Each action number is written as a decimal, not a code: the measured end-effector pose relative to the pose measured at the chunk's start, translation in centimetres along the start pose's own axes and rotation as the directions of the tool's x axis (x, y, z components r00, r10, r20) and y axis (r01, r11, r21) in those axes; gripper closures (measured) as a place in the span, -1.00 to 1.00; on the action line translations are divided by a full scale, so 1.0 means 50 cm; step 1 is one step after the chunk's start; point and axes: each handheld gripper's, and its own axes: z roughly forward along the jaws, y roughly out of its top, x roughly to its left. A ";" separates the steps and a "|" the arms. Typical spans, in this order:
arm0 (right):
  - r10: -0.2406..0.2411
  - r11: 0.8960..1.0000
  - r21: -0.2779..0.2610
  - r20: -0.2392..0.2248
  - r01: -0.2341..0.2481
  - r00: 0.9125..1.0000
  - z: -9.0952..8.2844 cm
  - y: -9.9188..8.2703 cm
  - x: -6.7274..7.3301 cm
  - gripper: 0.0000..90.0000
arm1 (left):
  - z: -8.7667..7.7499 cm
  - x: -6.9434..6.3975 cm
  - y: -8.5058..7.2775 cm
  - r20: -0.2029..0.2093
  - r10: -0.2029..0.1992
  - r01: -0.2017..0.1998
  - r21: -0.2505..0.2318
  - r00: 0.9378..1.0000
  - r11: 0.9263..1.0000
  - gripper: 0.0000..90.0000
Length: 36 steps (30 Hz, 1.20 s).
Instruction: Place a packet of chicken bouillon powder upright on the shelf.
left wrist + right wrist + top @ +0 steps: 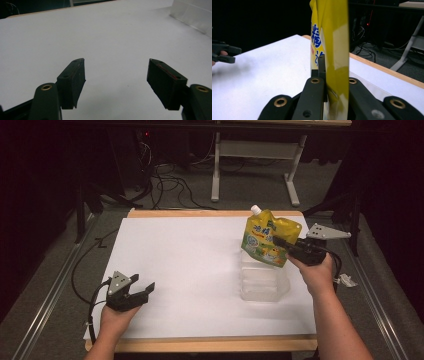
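- Your right hand point(316, 270) reaches in from the lower right of the high view, forearm angled up toward the middle right, wrist raised above the table point(175, 270).
- Your left hand point(116, 316) rests at the lower left, near the table's front edge, well apart from the other.
- The yellow pouch point(269, 237) has a white cap at its top and blue characters on its face; they are too small to read. A green panel fills its lower part.
- Your right gripper point(281, 242) is pinching the pouch's edge, jaws pressed tight on it, holding it tilted in the air right of centre, just above the clear plastic container point(263, 282).
- Your left gripper point(115, 82) stands spread wide over bare white table, holding nothing.
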 end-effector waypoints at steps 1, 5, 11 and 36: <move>0.000 1.000 0.005 -0.002 0.000 1.000 0.002 -0.001 -0.004 1.00 | 0.000 0.000 0.000 0.000 0.000 0.000 0.000 1.000 1.000 -0.30; -0.002 1.000 0.026 -0.016 0.002 1.000 0.011 -0.008 -0.015 1.00 | 0.001 0.001 -0.002 -0.002 -0.002 0.002 0.005 1.000 1.000 -0.30; -0.005 0.999 0.048 -0.015 0.006 1.000 0.019 -0.017 -0.014 1.00 | 0.000 0.000 -0.003 -0.002 -0.007 0.007 0.003 1.000 1.000 -0.30; 0.002 0.995 0.102 0.031 -0.005 1.000 0.048 -0.046 -0.009 1.00 | 0.002 -0.001 -0.002 0.005 -0.002 0.002 0.001 1.000 1.000 -0.30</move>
